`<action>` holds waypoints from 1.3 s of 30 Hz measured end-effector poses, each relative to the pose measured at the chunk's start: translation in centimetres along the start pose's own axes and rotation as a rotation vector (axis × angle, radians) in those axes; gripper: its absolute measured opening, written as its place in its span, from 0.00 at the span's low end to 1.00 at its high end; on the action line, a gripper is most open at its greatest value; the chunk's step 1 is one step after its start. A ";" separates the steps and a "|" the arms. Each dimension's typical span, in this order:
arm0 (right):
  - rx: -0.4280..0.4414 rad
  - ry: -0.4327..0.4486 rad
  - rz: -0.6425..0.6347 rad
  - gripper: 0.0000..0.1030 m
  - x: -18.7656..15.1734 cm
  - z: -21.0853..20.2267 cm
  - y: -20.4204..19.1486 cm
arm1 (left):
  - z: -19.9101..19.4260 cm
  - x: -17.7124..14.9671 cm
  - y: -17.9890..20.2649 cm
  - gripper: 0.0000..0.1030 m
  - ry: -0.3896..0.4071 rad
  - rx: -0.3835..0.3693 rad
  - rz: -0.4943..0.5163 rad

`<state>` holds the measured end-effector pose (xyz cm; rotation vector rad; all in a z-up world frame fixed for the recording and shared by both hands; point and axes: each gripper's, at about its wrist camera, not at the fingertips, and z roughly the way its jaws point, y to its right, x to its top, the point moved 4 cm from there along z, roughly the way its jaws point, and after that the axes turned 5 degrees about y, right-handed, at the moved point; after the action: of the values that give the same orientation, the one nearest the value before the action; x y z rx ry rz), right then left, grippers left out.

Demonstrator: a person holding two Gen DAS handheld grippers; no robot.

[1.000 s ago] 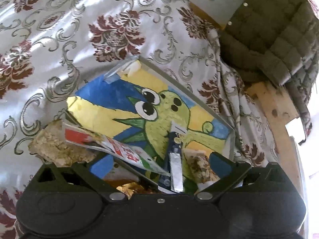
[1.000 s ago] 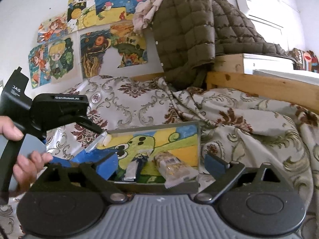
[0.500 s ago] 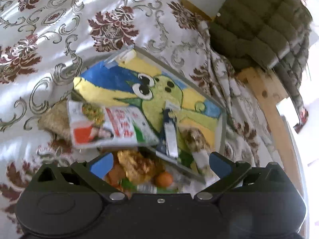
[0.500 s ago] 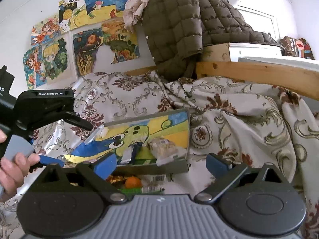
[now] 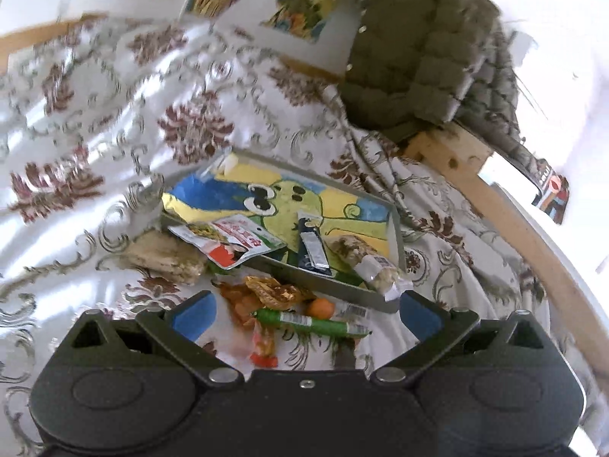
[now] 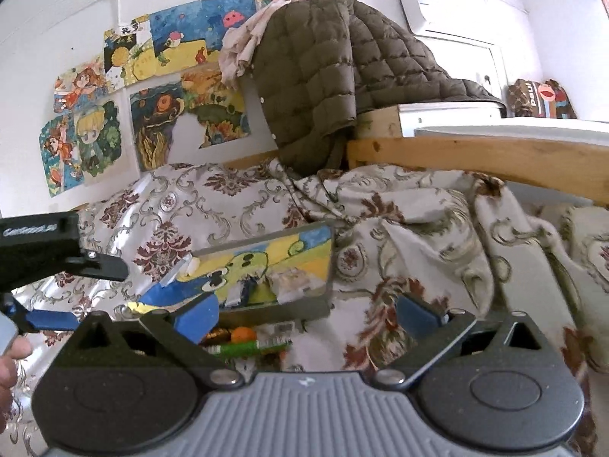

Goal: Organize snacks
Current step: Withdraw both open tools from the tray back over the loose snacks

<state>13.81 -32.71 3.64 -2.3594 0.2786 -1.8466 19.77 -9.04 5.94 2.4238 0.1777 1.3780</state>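
This is a bedroom in a home, with a bed under a floral bedspread (image 6: 236, 205) and a wooden bed frame (image 6: 475, 160) along its far edge. A quilted olive jacket (image 6: 335, 76) hangs over the frame's corner, and bright hand-painted pictures (image 6: 152, 87) are stuck to the white wall behind. An air conditioner (image 6: 422, 7) sits high on the wall above a white cabinet (image 6: 468, 72).

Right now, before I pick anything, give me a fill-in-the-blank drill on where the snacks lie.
1. The green stick lies on the ___, outside the tray.
2. The tray's picture shows a green ___.
3. The dark blue sachet lies ___ the tray.
4. The left tongs stand ___, holding nothing.

Missing words: bedspread; frog; inside; open
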 end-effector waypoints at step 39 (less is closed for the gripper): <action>-0.074 -0.192 -0.064 1.00 -4.5 -3.6 -2.9 | -6.8 -7.8 -5.5 0.99 0.147 0.250 0.110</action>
<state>9.50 -28.86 0.88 -2.6014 0.2565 -1.6454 10.29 -4.50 0.86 2.5643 0.2713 1.6745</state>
